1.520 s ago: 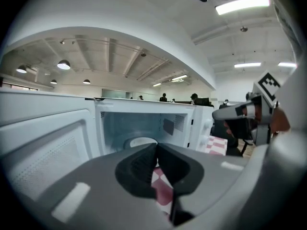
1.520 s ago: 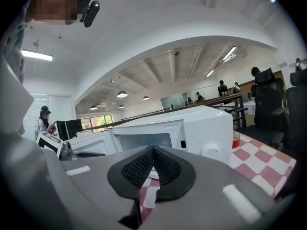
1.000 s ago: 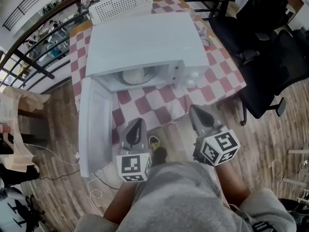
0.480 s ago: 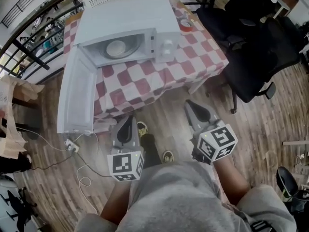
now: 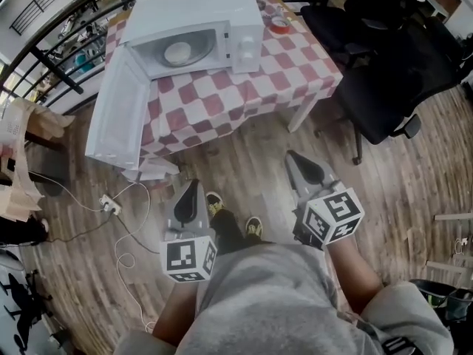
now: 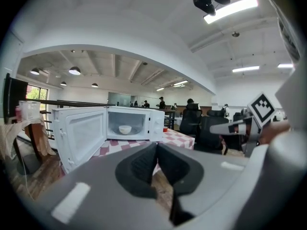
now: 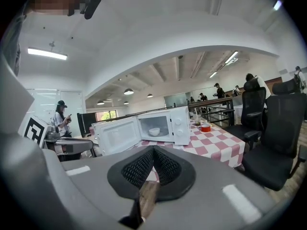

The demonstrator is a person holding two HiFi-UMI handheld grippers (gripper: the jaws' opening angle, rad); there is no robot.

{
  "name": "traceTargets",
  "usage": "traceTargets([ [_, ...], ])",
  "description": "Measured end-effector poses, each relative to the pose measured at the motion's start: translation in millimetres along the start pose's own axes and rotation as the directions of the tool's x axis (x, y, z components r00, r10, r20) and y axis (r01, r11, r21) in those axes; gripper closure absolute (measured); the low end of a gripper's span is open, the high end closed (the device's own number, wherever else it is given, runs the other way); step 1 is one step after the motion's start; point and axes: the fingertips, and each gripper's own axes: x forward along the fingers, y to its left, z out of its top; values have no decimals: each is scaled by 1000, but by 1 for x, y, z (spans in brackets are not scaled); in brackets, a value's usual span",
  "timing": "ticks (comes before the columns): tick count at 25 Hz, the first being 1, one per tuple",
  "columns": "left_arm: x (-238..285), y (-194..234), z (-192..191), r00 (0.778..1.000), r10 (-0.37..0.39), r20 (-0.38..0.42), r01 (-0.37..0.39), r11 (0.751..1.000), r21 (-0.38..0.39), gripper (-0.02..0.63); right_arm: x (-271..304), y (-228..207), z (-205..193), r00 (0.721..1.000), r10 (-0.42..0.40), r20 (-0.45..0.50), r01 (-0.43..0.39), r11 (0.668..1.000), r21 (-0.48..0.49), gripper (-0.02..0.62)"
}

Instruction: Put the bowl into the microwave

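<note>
The white bowl (image 5: 178, 52) (image 6: 125, 129) (image 7: 154, 131) sits inside the white microwave (image 5: 222, 9) (image 6: 156, 122) (image 7: 180, 124), whose door (image 5: 114, 109) (image 6: 79, 133) (image 7: 117, 134) hangs wide open to the left. The microwave stands on a red-and-white checked table (image 5: 236, 95). Both grippers are held over the wooden floor, well back from the table. My left gripper (image 5: 189, 194) (image 6: 156, 146) is shut with nothing in it. My right gripper (image 5: 299, 165) (image 7: 153, 150) is shut and empty as well.
A red-lidded tub (image 5: 279, 25) (image 7: 205, 127) stands on the table right of the microwave. Black office chairs (image 5: 384, 58) (image 7: 268, 128) crowd the right side. A cable and power strip (image 5: 111, 204) lie on the floor at left, by a black railing (image 5: 52, 58). A person (image 7: 61, 114) stands far left.
Both grippers have drawn back from the table, which now lies farther off at the top of the head view. The bowl stays in the microwave, and the door stays open.
</note>
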Motion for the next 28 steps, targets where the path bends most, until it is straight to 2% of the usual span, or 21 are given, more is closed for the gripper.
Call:
traceTargets([
  [10,-9,-7,10,999,-32,11,32,999,11,595,-16,8,-2,1000,-18,5,18,1000,-12,600],
  [19,-3,5,22,999,-8,47,9,1000,-3,595,-6,13,-2,1000,-12,-4,12,1000,-29,600],
  [28,2,3,17,999,-33,15,33,999,5,595,-1,18,0,1000,-12,5,12,999,-32,600],
])
